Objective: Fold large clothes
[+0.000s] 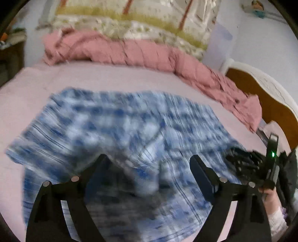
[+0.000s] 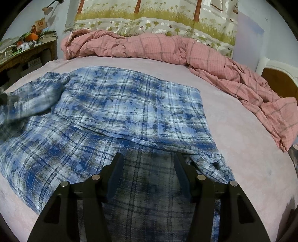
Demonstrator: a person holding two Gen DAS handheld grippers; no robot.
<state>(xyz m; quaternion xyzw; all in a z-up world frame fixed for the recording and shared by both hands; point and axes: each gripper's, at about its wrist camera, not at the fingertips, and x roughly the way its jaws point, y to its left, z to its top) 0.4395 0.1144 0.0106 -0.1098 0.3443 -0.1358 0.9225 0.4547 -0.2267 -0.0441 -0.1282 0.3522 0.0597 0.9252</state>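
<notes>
A large blue and white plaid shirt point(image 2: 119, 111) lies spread on a pink bed sheet point(image 2: 242, 134), one side folded over the middle. It also shows, motion-blurred, in the left wrist view point(image 1: 119, 134). My left gripper point(image 1: 149, 160) is open above the shirt's near part, holding nothing. My right gripper point(image 2: 148, 158) is open just above the shirt's near edge, jaws apart with plaid cloth under them. The right gripper's body point(image 1: 260, 167) appears at the right edge of the left wrist view, held by a hand.
A crumpled pink checked duvet point(image 2: 186, 50) runs along the far and right sides of the bed. A floral pillow point(image 2: 154, 16) leans behind it. A wooden headboard point(image 1: 270, 100) is at right. A cluttered side table point(image 2: 22, 48) stands at far left.
</notes>
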